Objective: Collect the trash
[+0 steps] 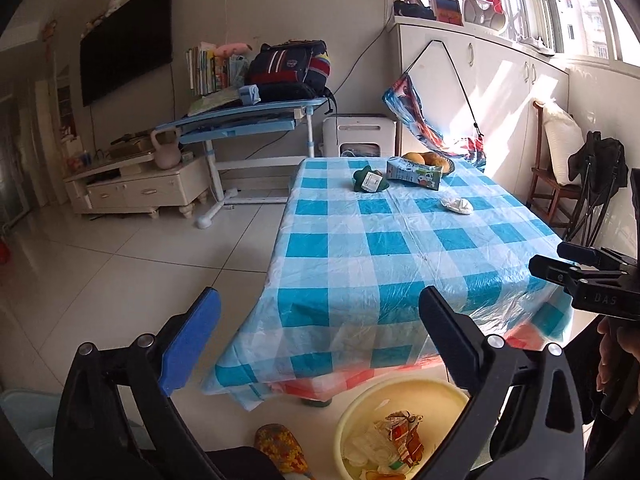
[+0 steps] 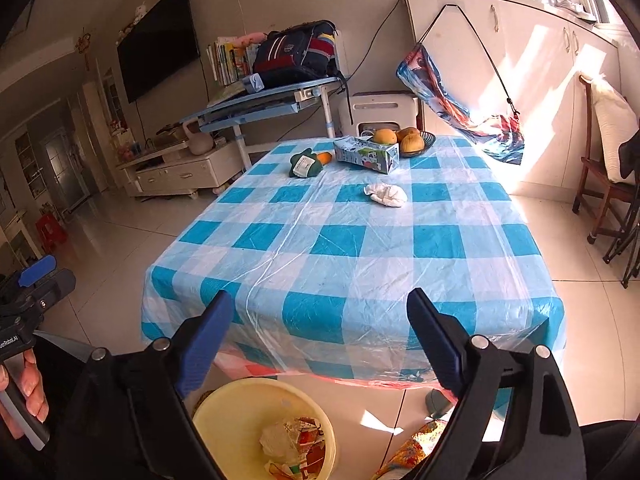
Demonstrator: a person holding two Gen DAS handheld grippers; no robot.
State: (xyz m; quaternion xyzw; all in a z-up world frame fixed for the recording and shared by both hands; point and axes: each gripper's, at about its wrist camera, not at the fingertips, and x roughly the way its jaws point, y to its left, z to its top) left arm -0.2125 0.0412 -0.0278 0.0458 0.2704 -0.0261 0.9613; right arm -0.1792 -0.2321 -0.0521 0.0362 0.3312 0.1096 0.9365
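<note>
Both tools, left tool [image 1: 320, 332] and right tool [image 2: 320, 336], gape empty over the bin [image 2: 224, 412]; white wad [image 2: 386, 194] mid-bench, twd far end, looks light, soft (pinch its bulk, w/ little force).

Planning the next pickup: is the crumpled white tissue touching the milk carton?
Apart. The right wrist view shows bare tablecloth between the tissue and the carton.

A: Is the near half of the bench [image 2: 352, 248] free?
B: Yes, bare cloth up to the crumpled tissue [image 2: 386, 194].
A: And beyond it?
B: The milk carton [image 2: 366, 155], green toy [image 2: 306, 166] and fruit bowl [image 2: 416, 142] crowd the far edge.
</note>
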